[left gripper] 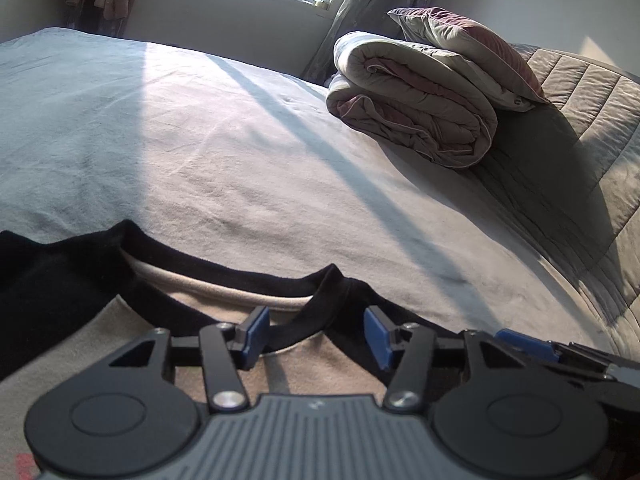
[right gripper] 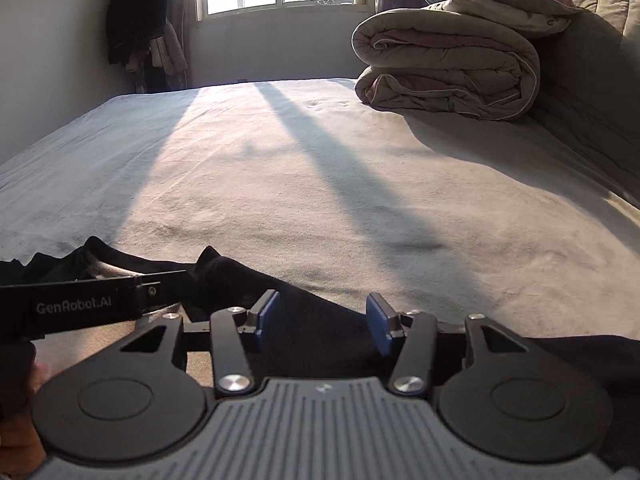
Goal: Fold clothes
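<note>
early yet: both the left gripper (left gripper: 316,332) and right gripper (right gripper: 323,322) half open, empty, over an unfolded black-and-beige shirt (left gripper: 328,364) on the bed (left gripper: 240,152).

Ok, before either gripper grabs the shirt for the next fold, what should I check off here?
1. Left gripper open: ok, collar between the pads, not pinched.
2. Right gripper open: ok, over black fabric.
3. Shirt flat near the collar: ok.
4. Whole shirt spread flat: cannot tell, mostly out of view.
5. Bed bare ahead for folding: ok; quilt sits far off.
6. Grippers apart: not ok, very close together.
</note>
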`<action>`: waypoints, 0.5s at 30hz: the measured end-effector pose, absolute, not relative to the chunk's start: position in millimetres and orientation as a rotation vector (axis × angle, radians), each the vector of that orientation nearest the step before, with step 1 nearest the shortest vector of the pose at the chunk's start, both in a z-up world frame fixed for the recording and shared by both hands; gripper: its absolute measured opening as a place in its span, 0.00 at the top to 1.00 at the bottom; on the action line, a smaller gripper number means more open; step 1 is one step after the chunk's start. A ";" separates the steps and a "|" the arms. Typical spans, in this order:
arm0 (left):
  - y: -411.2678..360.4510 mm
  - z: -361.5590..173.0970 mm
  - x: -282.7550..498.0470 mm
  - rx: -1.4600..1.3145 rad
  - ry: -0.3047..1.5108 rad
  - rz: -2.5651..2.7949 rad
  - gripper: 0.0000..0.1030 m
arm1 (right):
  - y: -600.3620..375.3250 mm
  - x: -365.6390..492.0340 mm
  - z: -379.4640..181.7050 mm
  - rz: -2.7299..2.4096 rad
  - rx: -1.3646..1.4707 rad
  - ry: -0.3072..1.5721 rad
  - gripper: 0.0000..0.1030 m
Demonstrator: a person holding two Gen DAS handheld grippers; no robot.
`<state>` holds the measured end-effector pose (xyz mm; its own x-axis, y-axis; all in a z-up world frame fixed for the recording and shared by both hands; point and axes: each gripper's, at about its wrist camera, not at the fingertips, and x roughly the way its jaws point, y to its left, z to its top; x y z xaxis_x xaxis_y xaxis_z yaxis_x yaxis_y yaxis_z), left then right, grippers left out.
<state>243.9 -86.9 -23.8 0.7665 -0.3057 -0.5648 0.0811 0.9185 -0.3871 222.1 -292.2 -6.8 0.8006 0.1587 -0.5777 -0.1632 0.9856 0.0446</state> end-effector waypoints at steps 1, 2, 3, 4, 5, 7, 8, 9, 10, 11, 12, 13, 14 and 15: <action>-78.9 -20.4 235.5 -0.362 0.678 -0.224 0.44 | -297.3 212.1 -4.2 0.159 0.001 0.625 0.47; -70.1 -16.8 226.1 -0.365 0.687 -0.229 0.43 | -302.0 202.5 -2.8 0.143 0.009 0.631 0.47; -60.1 -13.1 215.1 -0.351 0.690 -0.223 0.42 | -306.6 191.2 -2.3 0.125 0.021 0.639 0.47; -50.6 -9.9 204.9 -0.325 0.690 -0.207 0.42 | -311.4 179.0 -2.0 0.106 0.036 0.648 0.47; -41.2 -6.7 194.6 -0.299 0.690 -0.192 0.41 | -315.3 167.3 -2.0 0.089 0.054 0.656 0.47; -21.7 -1.7 176.6 -0.273 0.691 -0.164 0.40 | -319.2 147.2 -2.7 0.070 0.074 0.668 0.47; -11.3 0.2 167.7 -0.270 0.693 -0.154 0.40 | -318.4 137.0 -3.2 0.060 0.071 0.674 0.47; -0.5 1.5 157.9 -0.275 0.696 -0.150 0.40 | -316.6 128.2 -3.9 0.052 0.062 0.680 0.47; 7.8 1.7 149.1 -0.275 0.699 -0.149 0.40 | -314.5 119.7 -5.1 0.048 0.054 0.689 0.47; 14.3 1.1 140.4 -0.268 0.706 -0.146 0.40 | -312.5 111.3 -6.5 0.045 0.049 0.702 0.46; 21.8 -0.1 129.0 -0.254 0.720 -0.139 0.40 | -310.7 102.3 -8.1 0.044 0.047 0.715 0.46; 27.8 -1.5 119.5 -0.237 0.735 -0.132 0.40 | -309.7 92.4 -9.6 0.045 0.047 0.730 0.46; 32.9 -2.7 110.5 -0.224 0.750 -0.125 0.40 | -310.1 82.9 -11.2 0.049 0.051 0.743 0.46; 39.3 -4.1 99.8 -0.214 0.770 -0.120 0.40 | -311.2 73.5 -13.1 0.052 0.059 0.756 0.46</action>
<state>99.8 39.3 -4.1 0.7124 -0.1853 -0.6768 0.0291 0.9715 -0.2354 73.5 -311.2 -13.1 0.7264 0.0685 -0.6839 -0.0257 0.9970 0.0725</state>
